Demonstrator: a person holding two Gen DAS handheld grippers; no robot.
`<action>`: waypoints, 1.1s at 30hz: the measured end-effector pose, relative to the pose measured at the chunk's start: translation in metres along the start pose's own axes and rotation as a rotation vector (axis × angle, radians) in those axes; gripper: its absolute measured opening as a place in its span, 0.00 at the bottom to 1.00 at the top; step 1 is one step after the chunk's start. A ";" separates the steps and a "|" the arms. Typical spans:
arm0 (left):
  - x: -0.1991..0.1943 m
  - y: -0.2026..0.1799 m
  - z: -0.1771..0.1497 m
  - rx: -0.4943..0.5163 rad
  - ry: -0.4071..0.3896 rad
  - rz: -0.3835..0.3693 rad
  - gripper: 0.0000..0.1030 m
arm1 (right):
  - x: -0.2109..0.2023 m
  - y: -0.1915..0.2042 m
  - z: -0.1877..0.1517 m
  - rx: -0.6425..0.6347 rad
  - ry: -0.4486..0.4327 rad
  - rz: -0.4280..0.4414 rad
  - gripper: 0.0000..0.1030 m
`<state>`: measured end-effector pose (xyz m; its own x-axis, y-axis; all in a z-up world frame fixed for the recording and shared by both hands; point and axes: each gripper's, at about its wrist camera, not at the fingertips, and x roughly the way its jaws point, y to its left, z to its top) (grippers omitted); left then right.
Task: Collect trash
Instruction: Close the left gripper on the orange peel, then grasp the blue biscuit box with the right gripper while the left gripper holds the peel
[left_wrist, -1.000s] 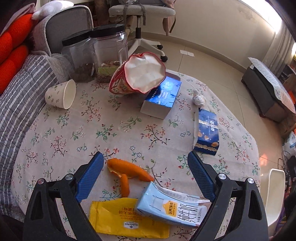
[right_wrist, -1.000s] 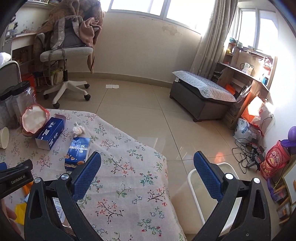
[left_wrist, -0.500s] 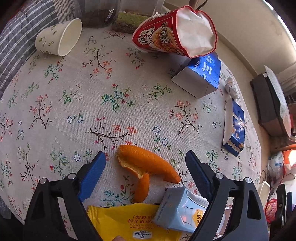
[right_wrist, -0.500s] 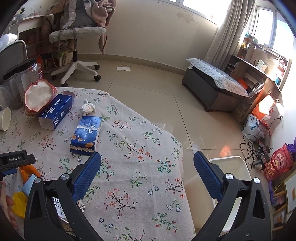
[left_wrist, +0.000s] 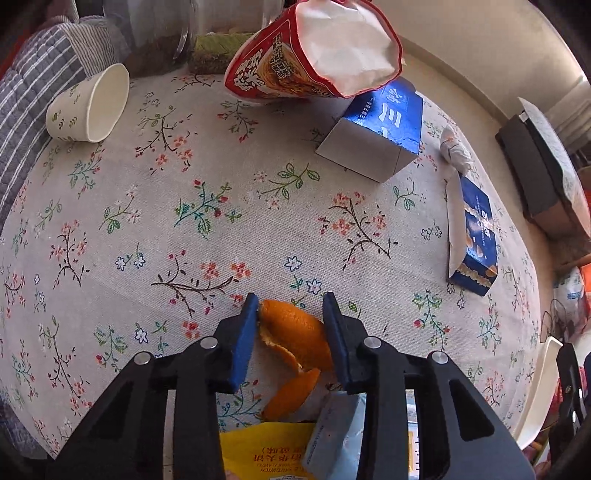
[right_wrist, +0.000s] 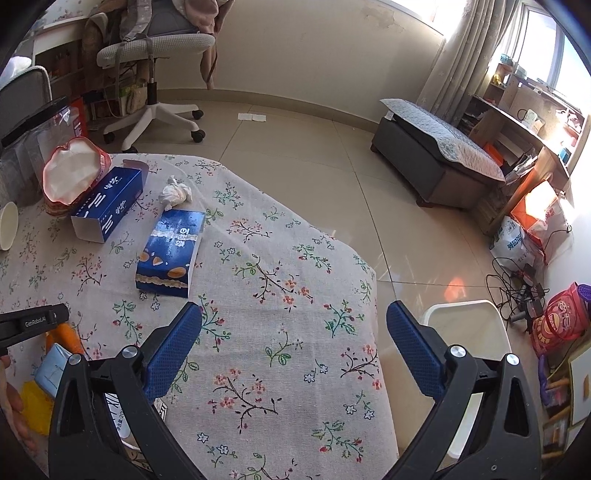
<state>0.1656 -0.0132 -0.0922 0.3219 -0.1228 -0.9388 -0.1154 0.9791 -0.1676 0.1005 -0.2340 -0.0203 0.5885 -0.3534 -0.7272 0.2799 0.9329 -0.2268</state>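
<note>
Orange peel (left_wrist: 295, 332) lies near the table's (left_wrist: 184, 206) edge; my left gripper (left_wrist: 290, 334), just closing, pinches it. Right gripper (right_wrist: 293, 349) gapes empty. Boxes, bag, cup, tissue remain; bin (right_wrist: 469, 325) waits beside the table.

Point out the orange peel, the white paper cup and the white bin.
orange peel (left_wrist: 295, 328), left wrist view, curved outer skin.
white paper cup (left_wrist: 94, 105), left wrist view, rim.
white bin (right_wrist: 465, 314), right wrist view, top rim.

"GenRobot.AI" on the black left tool body (right_wrist: 35, 322); "SANDWICH" on the yellow wrapper (left_wrist: 266, 454).
</note>
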 end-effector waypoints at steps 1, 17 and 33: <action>-0.001 0.003 0.001 -0.009 0.002 -0.021 0.27 | 0.002 0.000 0.000 0.000 0.004 0.004 0.93; -0.074 0.020 0.044 0.035 -0.177 -0.127 0.20 | 0.047 0.008 0.025 0.109 0.169 0.204 0.93; -0.083 0.018 0.056 0.058 -0.211 -0.173 0.20 | 0.118 0.081 0.062 0.062 0.308 0.256 0.84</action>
<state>0.1898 0.0235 -0.0006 0.5218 -0.2586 -0.8130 0.0105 0.9548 -0.2969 0.2396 -0.2040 -0.0843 0.3932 -0.0640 -0.9172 0.2048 0.9786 0.0195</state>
